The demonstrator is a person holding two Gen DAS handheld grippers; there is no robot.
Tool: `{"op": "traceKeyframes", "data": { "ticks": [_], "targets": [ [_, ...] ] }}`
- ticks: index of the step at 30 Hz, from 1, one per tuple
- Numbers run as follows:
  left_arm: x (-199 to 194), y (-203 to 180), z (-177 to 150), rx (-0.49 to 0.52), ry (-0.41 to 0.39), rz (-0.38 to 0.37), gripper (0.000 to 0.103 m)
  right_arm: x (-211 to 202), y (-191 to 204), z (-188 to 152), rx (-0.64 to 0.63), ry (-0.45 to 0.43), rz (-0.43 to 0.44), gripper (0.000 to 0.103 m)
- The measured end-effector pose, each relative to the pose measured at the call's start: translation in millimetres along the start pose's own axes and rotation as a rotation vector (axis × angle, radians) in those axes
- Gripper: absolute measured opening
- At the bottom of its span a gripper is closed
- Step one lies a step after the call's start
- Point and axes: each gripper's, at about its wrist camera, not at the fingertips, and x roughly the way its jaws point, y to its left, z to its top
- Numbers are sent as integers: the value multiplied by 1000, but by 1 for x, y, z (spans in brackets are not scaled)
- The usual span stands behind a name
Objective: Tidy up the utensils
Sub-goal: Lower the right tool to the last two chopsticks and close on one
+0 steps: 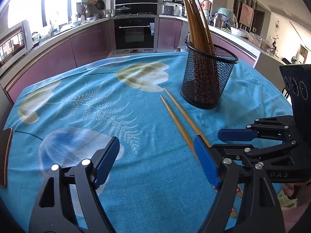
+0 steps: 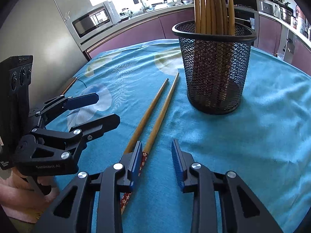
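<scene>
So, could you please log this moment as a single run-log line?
left gripper: open, empty | right gripper: open around one of two loose chopsticks | mesh holder: upright, with chopsticks | tablecloth

Two chopsticks [image 1: 176, 116] beside mesh holder [image 1: 208, 77]

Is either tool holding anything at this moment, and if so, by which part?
Nothing is held. Both the left tool and right tool stand open above the two loose chopsticks.
</scene>
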Motion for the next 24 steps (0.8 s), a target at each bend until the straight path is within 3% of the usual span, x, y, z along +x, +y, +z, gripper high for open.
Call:
{"op": "traceKeyframes", "data": {
  "ticks": [11,24],
  "targets": [
    [9,-17,-10,58,59,-66,72,-3,-7,-2,29,0,25,26],
    [19,-18,-14,53,98,-27,63,-4,-9,-2,39,0,33,26]
  ]
}}
